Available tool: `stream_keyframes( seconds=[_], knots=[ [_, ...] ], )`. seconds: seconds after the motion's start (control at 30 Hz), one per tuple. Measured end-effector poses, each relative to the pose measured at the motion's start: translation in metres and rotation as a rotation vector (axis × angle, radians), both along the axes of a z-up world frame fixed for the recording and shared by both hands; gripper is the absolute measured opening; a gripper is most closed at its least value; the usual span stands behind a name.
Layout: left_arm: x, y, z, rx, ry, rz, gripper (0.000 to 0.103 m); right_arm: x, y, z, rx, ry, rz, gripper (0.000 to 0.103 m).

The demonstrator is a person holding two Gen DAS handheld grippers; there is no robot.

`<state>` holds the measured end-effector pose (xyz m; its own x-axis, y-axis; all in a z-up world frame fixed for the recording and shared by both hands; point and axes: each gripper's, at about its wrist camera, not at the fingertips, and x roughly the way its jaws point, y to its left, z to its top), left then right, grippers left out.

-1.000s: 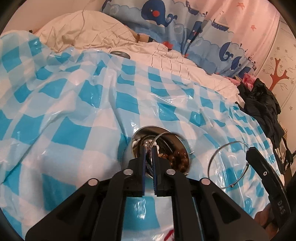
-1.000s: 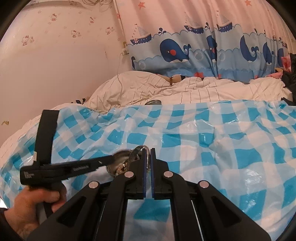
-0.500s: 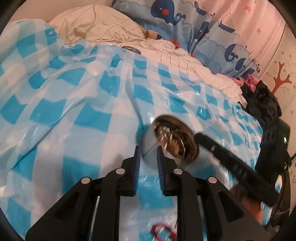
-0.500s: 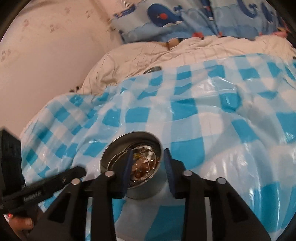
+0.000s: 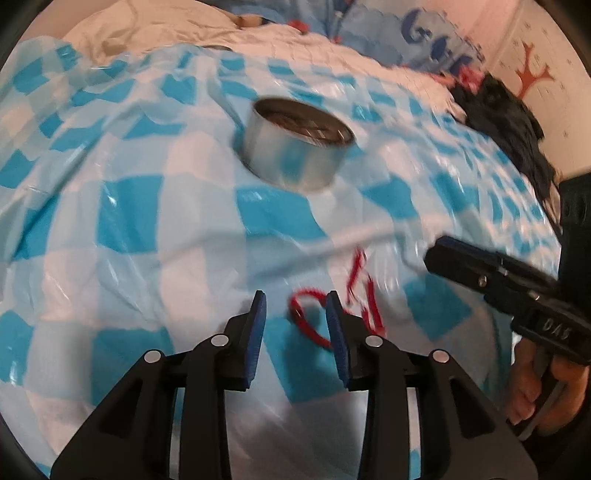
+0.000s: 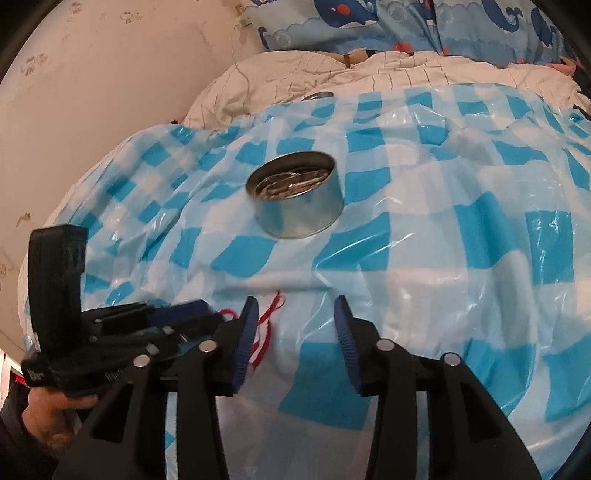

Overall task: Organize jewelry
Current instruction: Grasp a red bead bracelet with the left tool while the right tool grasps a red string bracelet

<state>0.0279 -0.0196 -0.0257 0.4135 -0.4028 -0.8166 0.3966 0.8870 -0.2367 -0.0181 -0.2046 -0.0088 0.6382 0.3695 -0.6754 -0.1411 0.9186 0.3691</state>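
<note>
A round metal tin (image 5: 295, 147) with thin bangles and beads inside stands on the blue-and-white checked plastic sheet (image 5: 129, 221). A red cord bracelet (image 5: 354, 271) lies on the sheet nearer to me. My left gripper (image 5: 295, 301) hovers over its loop, jaws opening, the cord below and between them but not pressed. In the right wrist view the tin (image 6: 299, 199) is ahead. My right gripper (image 6: 295, 306) is opening over bare sheet, with the red cord (image 6: 272, 308) by its left finger. The left gripper (image 6: 199, 314) is close on its left.
A white striped quilt (image 6: 295, 74) lies bunched behind the sheet, with a small metal lid (image 6: 317, 96) on it. A whale-print curtain (image 6: 406, 22) hangs behind. Dark clothes (image 5: 506, 110) are piled at the right edge. A pink wall (image 6: 92, 92) is on the left.
Both grippers have drawn back from over the tin toward the near side and sunk lower. Their jaws went from shut to parted. The red cord has come into view.
</note>
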Motion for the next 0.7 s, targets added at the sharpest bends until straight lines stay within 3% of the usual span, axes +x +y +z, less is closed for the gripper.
stream_keyframes(
  seconds=[0.1, 0.27, 0.3, 0.43, 0.5, 0.63, 0.7],
  knots=[
    [-0.011, -0.008, -0.002, 0.048, -0.052, -0.050, 0.040, 0.000, 0.008, -0.002, -0.035, -0.010, 0.015, 0.043],
    [-0.016, -0.011, -0.002, 0.081, -0.093, -0.073, 0.040, 0.003, 0.014, -0.008, -0.060, 0.009, 0.026, 0.043],
    [-0.016, -0.012, -0.002, 0.094, -0.101, -0.078, 0.038, 0.004, 0.015, -0.009, -0.065, 0.011, 0.027, 0.043],
    [-0.014, -0.012, -0.002, 0.166, -0.120, -0.073, 0.011, 0.006, 0.016, -0.011, -0.079, 0.019, 0.031, 0.043],
    [-0.008, -0.002, 0.000, 0.154, -0.106, -0.043, 0.007, 0.006, 0.018, -0.012, -0.082, 0.021, 0.041, 0.043],
    [0.000, 0.020, 0.002, 0.055, -0.057, 0.003, 0.007, 0.006, 0.031, -0.012, -0.099, 0.005, 0.085, 0.045],
    [0.001, 0.026, 0.003, 0.029, -0.051, 0.011, 0.006, 0.008, 0.038, -0.013, -0.131, -0.005, 0.096, 0.055]
  ],
)
